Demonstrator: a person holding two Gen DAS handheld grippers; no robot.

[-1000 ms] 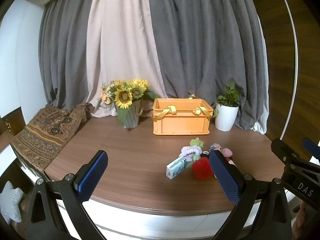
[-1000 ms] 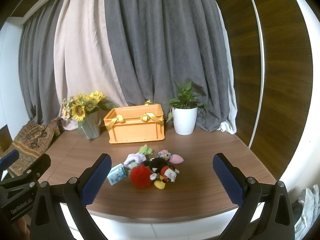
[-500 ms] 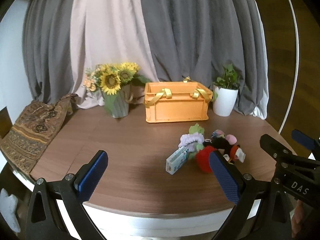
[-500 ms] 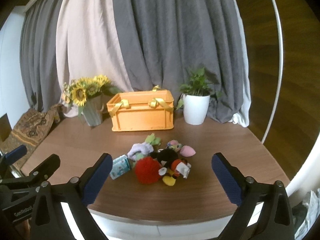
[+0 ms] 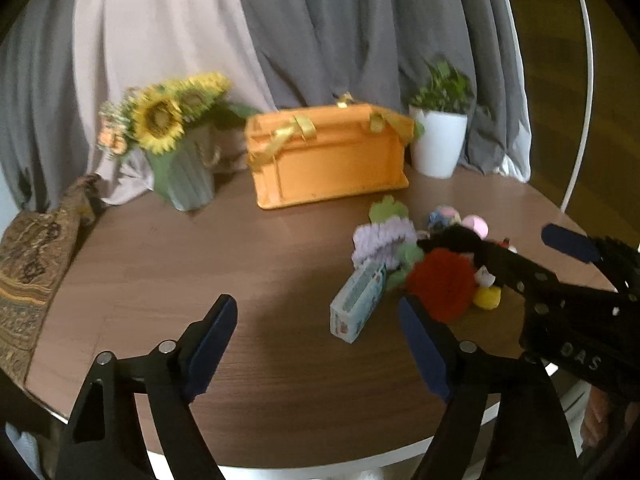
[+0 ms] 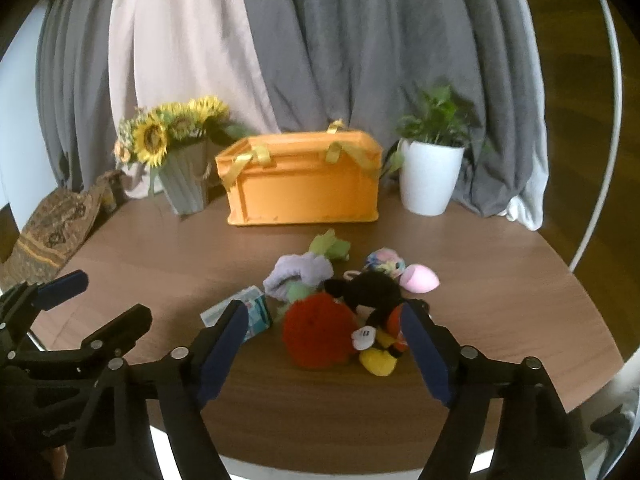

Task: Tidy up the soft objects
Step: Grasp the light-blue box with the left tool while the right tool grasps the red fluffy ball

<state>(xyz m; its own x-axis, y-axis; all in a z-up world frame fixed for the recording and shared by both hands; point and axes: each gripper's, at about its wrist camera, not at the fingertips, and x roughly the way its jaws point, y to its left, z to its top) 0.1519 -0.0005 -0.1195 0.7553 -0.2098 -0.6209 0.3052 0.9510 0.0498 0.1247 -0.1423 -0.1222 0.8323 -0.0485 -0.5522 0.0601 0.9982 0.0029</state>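
1. We hold both grippers over the near edge of the round wooden table (image 6: pixel 500 280). L gripper (image 5: pixel 316 332) has its jaws spread wide w/ nothing between them; R gripper (image 6: pixel 324 336) likewise, jaws released, framing the toy pile w/o touching it.
2. Soft-toy pile sits mid-table, approx. 12 o'clock from the R gripper and 1–2 o'clock from the L one.
3. In the pile: red fuzzy plush (image 6: pixel 318 334) at the front; black plush doll (image 6: pixel 370 286) lying on its R side, w/ a yellow foot (image 6: pixel 378 360) and white hand; lilac knit piece (image 6: pixel 298 274) behind at approx. 11 o'clock of the red one; green plush (image 6: pixel 328 246) farther back; pastel multicolor ball (image 6: pixel 384 262) and pink egg-shaped toy (image 6: pixel 418 278) at 1–2 o'clock.
4. Small teal/white box (image 5: pixel 358 304) lies just L of the red plush, at its 9 o'clock; whether they touch, we can't tell.
5. Orange crate (image 6: pixel 302 182) w/ yellow ribbon handles stands at 12 o'clock beyond the pile, apart from it.
6. Sunflower vase (image 6: pixel 182 160) at the crate's 9 o'clock, white potted plant (image 6: pixel 430 176) at its 3 o'clock.
7. Patterned cloth (image 5: pixel 28 264) drapes over the table's far L edge; grey and beige curtains (image 6: pixel 320 40) hang behind.
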